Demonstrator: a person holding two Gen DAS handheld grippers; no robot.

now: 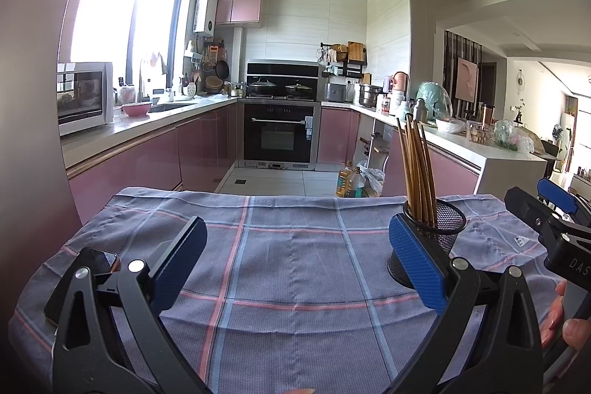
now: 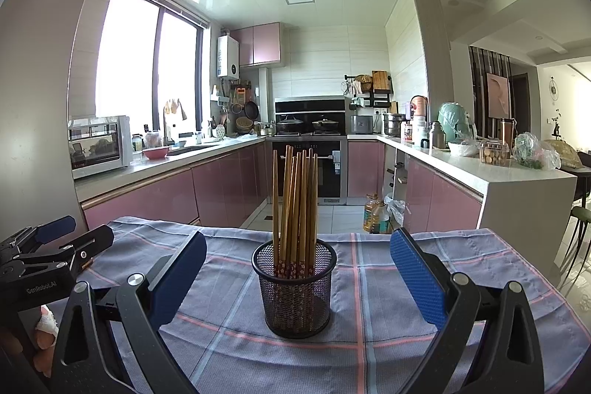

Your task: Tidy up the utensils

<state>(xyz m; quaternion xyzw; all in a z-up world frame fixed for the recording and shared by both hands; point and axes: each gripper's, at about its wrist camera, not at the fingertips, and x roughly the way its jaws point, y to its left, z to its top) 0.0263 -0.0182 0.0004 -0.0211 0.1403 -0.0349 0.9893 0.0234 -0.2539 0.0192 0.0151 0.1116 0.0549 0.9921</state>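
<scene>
The chopsticks [image 2: 294,205] are standing bunched in a black mesh cup [image 2: 294,290], their patterned red ends down at the bottom and their plain wooden ends fanning slightly upward. The cup is sitting upright on the checked cloth [image 2: 369,338] that is covering the table, toward the table's right side and nearer its far edge than its near one as the left wrist view shows it [image 1: 428,239].

The right gripper [image 2: 297,277] is facing the cup head-on with its jaws spread wide; the cup is sitting between the two blue pads [image 2: 417,277], apart from both, and nothing is being held. The left gripper [image 1: 295,263] is hovering over the middle of the cloth, its jaws likewise spread wide and empty. Its right pad [image 1: 415,263] is overlapping the cup's near left side in the picture; whether it is touching the mesh I cannot tell.

A phone [image 1: 79,279] is lying on the cloth by the table's left edge, partly hidden behind the left gripper's frame. A person's fingers [image 1: 563,316] are showing at the right edge of the left wrist view, around the right tool's handle.

Beyond the table's far edge a kitchen is stretching away: pink cabinets [image 2: 229,187], an oven [image 1: 279,135] at the far wall, a microwave [image 1: 85,96] on the left counter, and oil bottles [image 2: 375,213] standing on the floor.
</scene>
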